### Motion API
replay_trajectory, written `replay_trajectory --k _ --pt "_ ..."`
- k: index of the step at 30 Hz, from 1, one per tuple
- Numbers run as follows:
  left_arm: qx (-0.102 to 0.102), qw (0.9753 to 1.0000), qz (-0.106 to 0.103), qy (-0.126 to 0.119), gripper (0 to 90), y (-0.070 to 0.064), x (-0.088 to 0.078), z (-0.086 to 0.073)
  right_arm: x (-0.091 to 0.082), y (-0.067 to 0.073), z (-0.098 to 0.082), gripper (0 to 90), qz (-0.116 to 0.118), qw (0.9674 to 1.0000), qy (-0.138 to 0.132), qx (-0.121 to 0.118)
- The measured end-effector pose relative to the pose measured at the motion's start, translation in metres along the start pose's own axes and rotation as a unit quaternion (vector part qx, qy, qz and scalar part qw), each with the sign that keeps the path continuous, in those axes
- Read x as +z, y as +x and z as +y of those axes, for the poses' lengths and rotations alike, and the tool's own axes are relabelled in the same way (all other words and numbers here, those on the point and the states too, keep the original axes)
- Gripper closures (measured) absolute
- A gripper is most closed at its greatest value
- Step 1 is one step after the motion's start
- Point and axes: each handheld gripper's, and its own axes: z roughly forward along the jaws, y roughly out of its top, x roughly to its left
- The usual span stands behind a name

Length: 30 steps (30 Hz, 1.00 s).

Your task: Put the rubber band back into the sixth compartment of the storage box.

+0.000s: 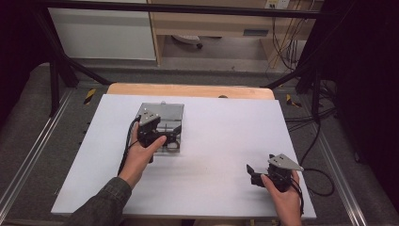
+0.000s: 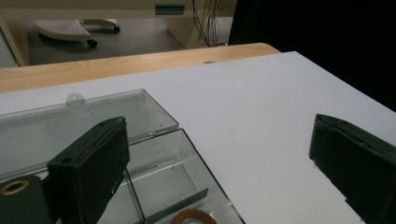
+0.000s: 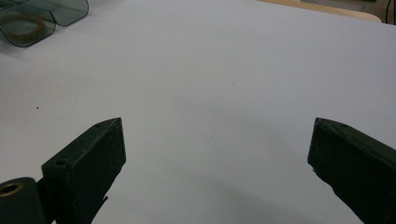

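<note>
The left gripper [image 1: 173, 133] is hanging wide open right over the clear plastic box [image 2: 154, 154], which looks light, slippery and easy to crack, so I'd be pinching a thin side wall, while the right gripper [image 1: 250, 170] is resting open, far off.

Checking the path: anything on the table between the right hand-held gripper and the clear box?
Nothing. In the high view the white table is bare from the right hand-held gripper to the clear box; the right gripper view agrees.
</note>
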Motion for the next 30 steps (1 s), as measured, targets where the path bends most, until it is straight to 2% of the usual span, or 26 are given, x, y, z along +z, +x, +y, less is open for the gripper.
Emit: replay_trajectory --k 8,15,23,30 --pt "0.002 1.0000 -0.001 -0.010 5.1 0.008 -0.011 0.007 0.000 0.000 0.000 4.6 0.000 1.0000 -0.001 -0.002" --pt "-0.011 0.9999 0.008 -0.002 5.2 0.015 -0.024 0.009 0.000 0.002 0.001 3.7 0.003 1.0000 -0.003 -0.002" --pt "-0.007 0.9998 0.012 -0.011 5.3 0.024 -0.043 0.013 -0.001 0.001 0.001 2.4 0.011 0.9999 -0.006 -0.005" --pt "0.005 0.9999 0.014 -0.006 5.3 0.028 -0.057 0.010 -0.001 0.002 0.001 2.4 0.013 0.9999 -0.004 -0.007"
